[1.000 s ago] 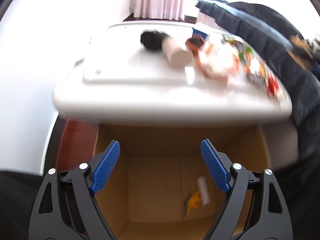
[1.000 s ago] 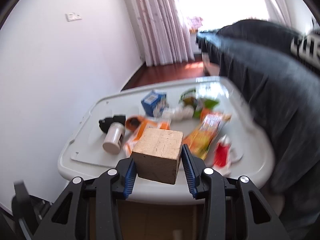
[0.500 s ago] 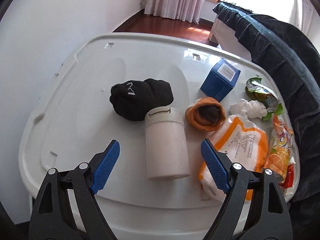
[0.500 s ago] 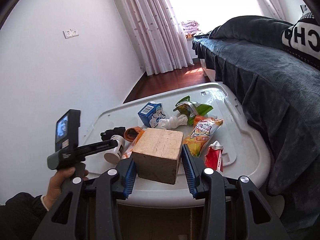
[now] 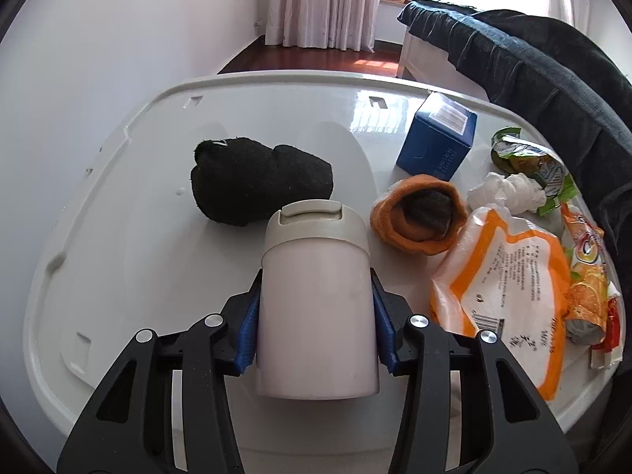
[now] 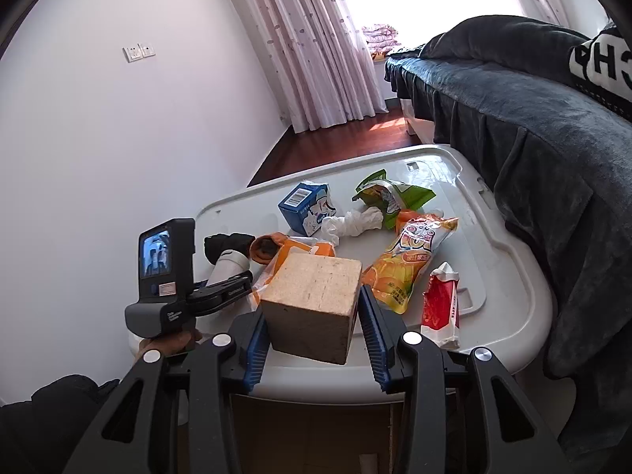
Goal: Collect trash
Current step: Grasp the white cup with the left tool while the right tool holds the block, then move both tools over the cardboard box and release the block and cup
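The left tool (image 5: 314, 312) is closing its jaws around the lying white lidded canister (image 5: 314, 296) on the near surface (image 5: 118, 217). The right tool (image 6: 314, 316) grips a wooden block (image 6: 312, 308). Most trash remains: snack bags, crumpled tissue (image 5: 505, 193), blue carton (image 5: 436, 136).

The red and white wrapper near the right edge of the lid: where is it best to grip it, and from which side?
Grip the red and white wrapper at its raised torn top, coming from above. That end sticks up clear of the white lid, while the bottom lies flat.
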Demonstrator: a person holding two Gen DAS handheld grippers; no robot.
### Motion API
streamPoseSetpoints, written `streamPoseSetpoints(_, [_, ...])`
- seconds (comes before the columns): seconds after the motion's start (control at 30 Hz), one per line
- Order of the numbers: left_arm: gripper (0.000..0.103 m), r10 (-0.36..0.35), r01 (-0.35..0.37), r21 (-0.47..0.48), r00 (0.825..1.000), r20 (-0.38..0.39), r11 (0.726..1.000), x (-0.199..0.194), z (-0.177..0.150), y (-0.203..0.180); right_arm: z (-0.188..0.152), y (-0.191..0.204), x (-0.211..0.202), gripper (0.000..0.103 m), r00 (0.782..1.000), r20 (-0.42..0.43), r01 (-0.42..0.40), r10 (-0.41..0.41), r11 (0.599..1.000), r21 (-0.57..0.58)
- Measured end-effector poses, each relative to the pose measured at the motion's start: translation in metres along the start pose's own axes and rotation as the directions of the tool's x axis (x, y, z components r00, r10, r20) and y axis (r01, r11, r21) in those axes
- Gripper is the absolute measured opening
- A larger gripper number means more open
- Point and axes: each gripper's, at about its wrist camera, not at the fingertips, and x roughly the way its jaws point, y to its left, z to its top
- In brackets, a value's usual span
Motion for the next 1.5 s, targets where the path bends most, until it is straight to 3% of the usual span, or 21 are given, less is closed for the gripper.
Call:
streamPoseSetpoints(0.13, [0.046,-0.041,0.039,0.027,0.997,0.063,0.999,-0.051,-0.014,0.004,-0.002,0.001,0.003,0.042,1.000,-0.005,0.004,-0.004,1.000,-0.005])
streamPoseSetpoints(0.37, [0.046,-0.057,0.056,0.012,0.996,0.073,0.998,-0.131,-0.058,0.023,-0.018,0.017,0.003,0.042,1.000,-0.003,-0.006,0.006,0.998,-0.055])
streamPoseSetpoints(0.57, [0.046,-0.031,0.031,-0.003,0.998,0.045,1.000,-0.163,-0.125,0.045,-0.071,0.041,-0.011,0.042,0.999,-0.042,-0.012,0.007,0.993,-0.114])
streamPoseSetpoints(0.7, [0.046,-0.018,0.018,-0.008,1.000,-0.016,1.000,-0.157,-0.172,0.053,-0.120,0.046,-0.007,0.042,0.990,-0.144,-0.007,-0.005,0.997,-0.082])
streamPoseSetpoints(0.8, [0.046,-0.034,0.033,-0.005,0.993,-0.109,0.999,-0.137,-0.198,0.052,-0.137,0.056,0.001,0.042,0.982,-0.187,-0.007,-0.012,0.995,-0.101])
streamPoseSetpoints(0.97, [0.046,-0.053,0.058,0.045,0.993,-0.106,0.997,-0.134,-0.203,0.043,-0.150,0.069,0.010,0.042,0.976,-0.213,0.001,-0.040,0.983,-0.181])
streamPoseSetpoints(1.5, [0.046,-0.043,0.052,0.060,0.989,-0.143,0.997,-0.125,-0.208,0.041,-0.150,0.056,0.012,0.042,0.972,-0.231,0.008,-0.038,0.992,-0.128])
